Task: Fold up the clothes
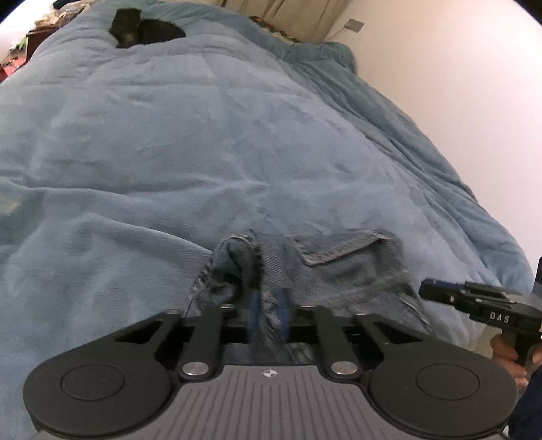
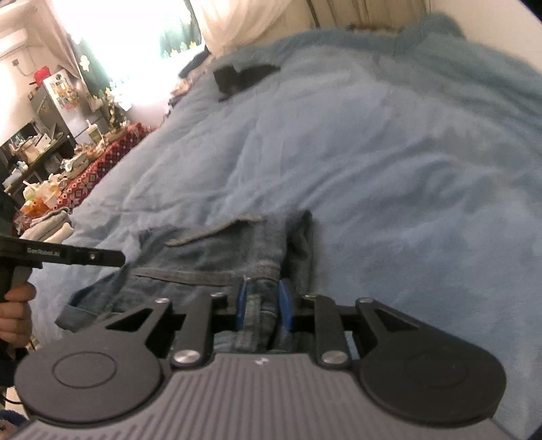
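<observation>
A blue denim garment [image 1: 338, 267] with a flap pocket lies bunched on the bed's near edge. In the left wrist view my left gripper [image 1: 267, 311] is shut on a fold of its edge, with the denim pinched between the blue pads. In the right wrist view the same denim garment [image 2: 220, 250] stretches to the left. There my right gripper [image 2: 263, 304] is shut on its thick seamed band, and the pads stand a little apart around the cloth. Each gripper shows at the edge of the other's view: the right gripper [image 1: 425, 290] and the left gripper [image 2: 118, 259].
A rumpled blue blanket [image 1: 203, 142] covers the whole bed. A black garment [image 1: 142, 28] lies at the far end. A white wall [image 1: 457, 101] runs along the right side. A cluttered table with a red patterned cloth [image 2: 101, 162] and folded pale clothes [image 2: 50, 226] stand to the left.
</observation>
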`<state>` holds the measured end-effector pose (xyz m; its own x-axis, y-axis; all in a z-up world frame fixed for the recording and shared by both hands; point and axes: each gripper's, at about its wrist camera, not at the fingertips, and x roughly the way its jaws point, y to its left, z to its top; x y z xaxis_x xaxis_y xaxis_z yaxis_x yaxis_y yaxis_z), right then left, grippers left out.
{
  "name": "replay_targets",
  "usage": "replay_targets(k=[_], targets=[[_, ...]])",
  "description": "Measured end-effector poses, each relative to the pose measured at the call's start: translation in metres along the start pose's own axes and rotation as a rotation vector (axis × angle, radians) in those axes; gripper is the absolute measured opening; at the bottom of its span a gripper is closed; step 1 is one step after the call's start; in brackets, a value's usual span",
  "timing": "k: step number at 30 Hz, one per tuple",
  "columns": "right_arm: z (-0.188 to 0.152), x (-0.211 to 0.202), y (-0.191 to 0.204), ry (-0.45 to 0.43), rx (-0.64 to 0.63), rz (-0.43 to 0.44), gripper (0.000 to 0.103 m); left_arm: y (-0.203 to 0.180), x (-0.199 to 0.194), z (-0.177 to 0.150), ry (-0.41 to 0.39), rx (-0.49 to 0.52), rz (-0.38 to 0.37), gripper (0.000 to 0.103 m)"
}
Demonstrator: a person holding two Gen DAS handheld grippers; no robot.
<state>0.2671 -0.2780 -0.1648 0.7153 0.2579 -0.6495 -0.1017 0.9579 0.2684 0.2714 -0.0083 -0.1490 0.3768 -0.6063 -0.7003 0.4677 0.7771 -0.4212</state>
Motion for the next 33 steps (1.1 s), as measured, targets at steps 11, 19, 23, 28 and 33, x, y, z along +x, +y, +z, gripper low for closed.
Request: replay_targets(k=[11,19,23,28,33], targets=[[-0.050,0.026,0.043,0.005,-0.205,-0.107,0.020,-0.026,0.050,-0.041,0.090,0.064,-0.031,0.003],[-0.041,0.004,0.049,0.005,-0.194,-0.115,0.021,-0.032,0.035,-0.037,0.079,0.055,-0.020,0.002],[-0.012,0.005,0.070,-0.077,-0.244,-0.092,0.021,-0.041,0.024,-0.009,0.003,0.073,-0.034,0.002],[0.014,0.039,0.078,-0.105,-0.275,-0.124,0.021,-0.029,0.053,0.024,-0.016,0.003,-0.019,0.002],[-0.007,0.072,0.056,-0.022,-0.277,-0.163,0.012,0.010,0.085,0.015,0.033,-0.084,-0.006,0.003]])
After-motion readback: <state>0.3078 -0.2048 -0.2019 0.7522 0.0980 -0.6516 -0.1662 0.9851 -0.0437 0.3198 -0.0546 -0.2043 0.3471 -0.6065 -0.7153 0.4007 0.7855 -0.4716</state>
